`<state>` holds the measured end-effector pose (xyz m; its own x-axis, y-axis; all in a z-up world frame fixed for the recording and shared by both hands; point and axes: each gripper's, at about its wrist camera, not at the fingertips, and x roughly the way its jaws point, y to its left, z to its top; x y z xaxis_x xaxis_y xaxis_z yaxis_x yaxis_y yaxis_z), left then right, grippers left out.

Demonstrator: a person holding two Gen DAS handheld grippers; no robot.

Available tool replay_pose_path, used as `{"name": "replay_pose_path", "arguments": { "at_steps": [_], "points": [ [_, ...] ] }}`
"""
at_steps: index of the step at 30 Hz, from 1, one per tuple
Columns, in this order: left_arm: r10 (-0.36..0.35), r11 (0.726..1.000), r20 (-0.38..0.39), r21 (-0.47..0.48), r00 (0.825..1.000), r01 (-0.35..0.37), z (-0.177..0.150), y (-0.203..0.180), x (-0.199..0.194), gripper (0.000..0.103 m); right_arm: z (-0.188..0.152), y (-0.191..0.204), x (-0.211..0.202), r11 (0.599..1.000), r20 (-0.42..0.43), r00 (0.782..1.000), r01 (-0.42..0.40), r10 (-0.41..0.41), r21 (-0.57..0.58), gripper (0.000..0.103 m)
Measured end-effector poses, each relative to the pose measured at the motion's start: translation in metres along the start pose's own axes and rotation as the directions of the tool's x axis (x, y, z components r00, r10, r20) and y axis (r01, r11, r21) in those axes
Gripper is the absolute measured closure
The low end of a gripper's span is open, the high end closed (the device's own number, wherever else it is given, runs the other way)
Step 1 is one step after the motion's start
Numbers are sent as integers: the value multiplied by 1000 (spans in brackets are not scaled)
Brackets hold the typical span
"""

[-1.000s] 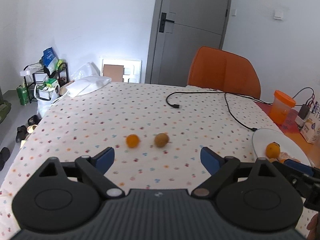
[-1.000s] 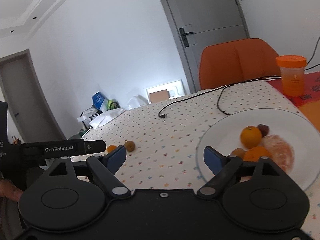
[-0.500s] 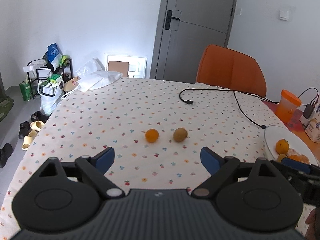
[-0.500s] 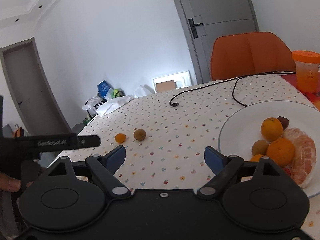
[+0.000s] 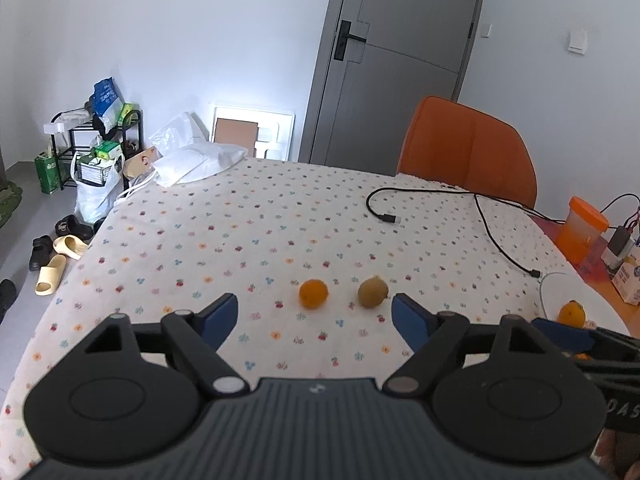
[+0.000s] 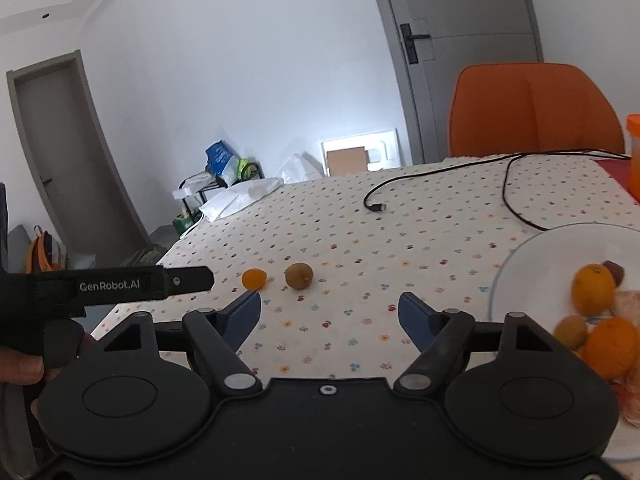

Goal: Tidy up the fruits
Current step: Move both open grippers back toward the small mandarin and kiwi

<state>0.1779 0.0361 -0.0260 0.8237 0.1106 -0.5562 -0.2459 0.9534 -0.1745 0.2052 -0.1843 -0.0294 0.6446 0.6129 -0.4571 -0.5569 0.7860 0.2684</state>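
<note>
Nearest the left wrist camera, the left gripper (image 5: pixel 313 314) has its blue-padded jaws apart with nothing between them; they have just been closing a little. The right gripper (image 6: pixel 330 312) stands the same way, jaws parted over bare cloth, also just narrowed. Just past the fingertips, on the flower-print tablecloth (image 5: pixel 248 236), a small orange fruit (image 5: pixel 313 293) and a brownish kiwi (image 5: pixel 373 292) lie side by side, close but apart. To the right sits a white plate (image 6: pixel 520 256) holding an orange (image 6: pixel 593 289), a second orange (image 6: pixel 612 346), a small kiwi (image 6: pixel 571 331) and a dark fruit (image 6: pixel 614 270). Farther back a black cable (image 5: pixel 496 236) curls across the cloth, then an orange chair (image 5: pixel 468 150) and a grey door (image 5: pixel 400 60)
</note>
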Motion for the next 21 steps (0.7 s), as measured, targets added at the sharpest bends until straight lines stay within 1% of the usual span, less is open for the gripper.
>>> {"name": "replay_pose_path", "arguments": {
  "at_steps": [2, 6, 7, 11, 15, 17, 21],
  "points": [
    [-6, 1000, -5, -3, 1000, 6, 3, 0, 5, 27, 2, 2, 7, 1000, -11, 1000, -9, 9, -7, 31],
    [-16, 1000, -34, -5, 999, 16, 6, 0, 19, 40, 10, 4, 20, 999, -35, 999, -23, 22, -22, 39],
    [-17, 1000, -45, -2, 999, 17, 8, 0, 23, 41, 12, 4, 23, 999, -42, 999, -24, 23, -26, 42],
    [-26, 1000, -65, -13, 998, 25, 12, 0, 35, 49, 18, 4, 34, 999, -68, 997, -38, 35, -33, 46],
    [-26, 999, -86, -22, 996, 24, 12, 2, 49, 53, 22, 5, 48, 998, -91, 995, -45, 41, -44, 47],
    [-27, 999, -99, -30, 995, 24, 12, 3, 56, 56, 23, 5, 55, 998, -102, 994, -49, 44, -49, 47],
    [-29, 999, -105, -33, 994, 25, 11, 3, 66, 59, 24, 5, 70, 997, -124, 991, -58, 50, -55, 51]
  ]
}}
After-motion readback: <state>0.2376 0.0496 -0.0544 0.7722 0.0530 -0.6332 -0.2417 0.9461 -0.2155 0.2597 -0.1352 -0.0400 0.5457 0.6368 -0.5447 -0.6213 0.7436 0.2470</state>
